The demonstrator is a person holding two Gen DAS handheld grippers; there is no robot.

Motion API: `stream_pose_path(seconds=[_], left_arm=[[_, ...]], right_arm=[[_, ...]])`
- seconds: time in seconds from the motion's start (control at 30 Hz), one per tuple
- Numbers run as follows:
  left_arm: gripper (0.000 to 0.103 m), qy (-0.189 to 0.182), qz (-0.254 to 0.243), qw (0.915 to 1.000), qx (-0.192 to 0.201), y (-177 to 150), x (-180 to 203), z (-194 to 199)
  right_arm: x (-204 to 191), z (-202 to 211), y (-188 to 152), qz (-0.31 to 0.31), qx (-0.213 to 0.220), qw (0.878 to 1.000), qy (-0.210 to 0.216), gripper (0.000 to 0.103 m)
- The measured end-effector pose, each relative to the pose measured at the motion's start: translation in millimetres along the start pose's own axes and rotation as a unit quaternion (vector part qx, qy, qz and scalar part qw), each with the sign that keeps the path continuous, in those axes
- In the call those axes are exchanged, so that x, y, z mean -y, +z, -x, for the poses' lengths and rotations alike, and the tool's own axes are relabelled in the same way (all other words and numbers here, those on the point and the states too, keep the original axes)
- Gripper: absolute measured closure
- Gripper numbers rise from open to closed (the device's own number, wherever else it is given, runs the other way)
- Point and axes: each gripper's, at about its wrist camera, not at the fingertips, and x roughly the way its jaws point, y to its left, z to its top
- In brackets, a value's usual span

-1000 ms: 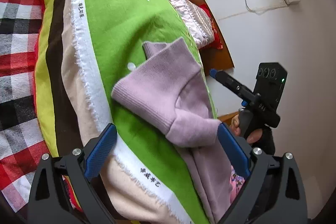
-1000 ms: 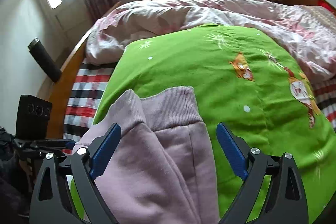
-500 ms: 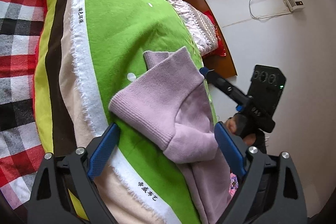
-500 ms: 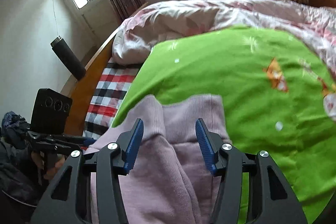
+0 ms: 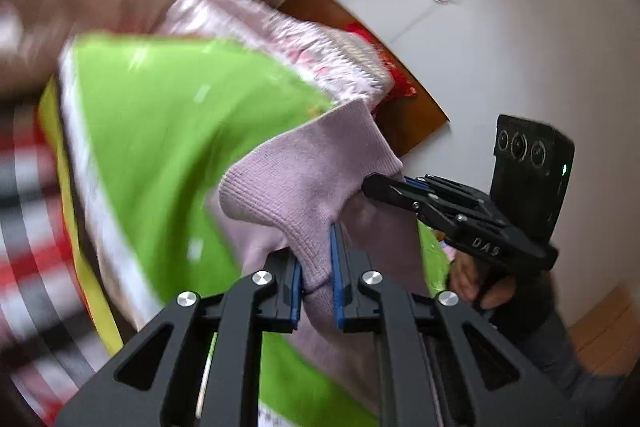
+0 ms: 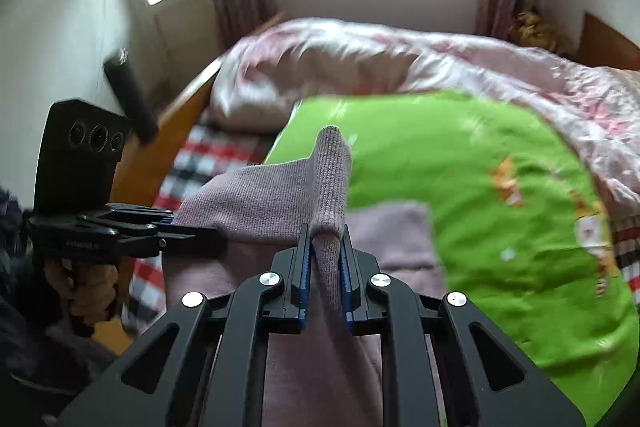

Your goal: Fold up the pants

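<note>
The lilac knit pants [image 5: 312,171] lie on a green blanket [image 5: 160,115], with their ribbed cuff end lifted off it. My left gripper [image 5: 314,247] is closing its jaws on one corner of the cuff, and the blue pads press the cloth. My right gripper [image 6: 326,231] is closing on the other corner, pads squeezing a raised fold of the pants [image 6: 260,199]. Each gripper shows in the other's view: the right gripper [image 5: 384,183] beside the cuff, the left gripper [image 6: 192,227] at the left of the cloth. Both views are motion-blurred.
The green blanket [image 6: 460,187] covers a bed with a red plaid sheet [image 6: 208,155] and a crumpled pink quilt [image 6: 400,59] at the far side. A wooden headboard [image 5: 400,115] meets the white wall. A person's hand [image 5: 480,287] holds the right gripper.
Both grippers went from wide open around the cuff to pinched on it. The cuff has risen off the blanket, and the left view has tilted and lifted.
</note>
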Motion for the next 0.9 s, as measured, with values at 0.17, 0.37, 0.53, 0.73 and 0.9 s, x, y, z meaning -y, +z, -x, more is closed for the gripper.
stream_pose_path(seconds=[0.17, 0.37, 0.53, 0.73, 0.9], left_arm=[[0.065, 0.082, -0.029, 0.9916, -0.096, 15.8, -5.7, -62.8], [0.018, 0.130, -0.013, 0.9896, -0.060, 4.5, -20.3, -47.7], [0.014, 0.116, 0.017, 0.9927, 0.028, -3.6, -11.3, -2.9], [0.013, 0.091, -0.021, 0.9918, -0.087, -29.4, 3.5, -58.6], [0.014, 0.086, 0.010, 0.9948, -0.054, -18.7, 2.8, -26.7]], right_arm=[[40.2, -28.5, -6.1, -0.071, -0.036, 0.996, -0.032, 0.081], [59.1, -26.5, -30.5, -0.133, -0.027, 0.989, -0.064, 0.044], [31.0, 3.4, -18.7, -0.094, 0.015, 0.995, -0.027, 0.044], [14.6, -46.3, -37.6, -0.070, -0.106, 0.989, -0.082, 0.045], [13.3, 12.8, -40.9, -0.115, -0.055, 0.986, -0.111, 0.042]])
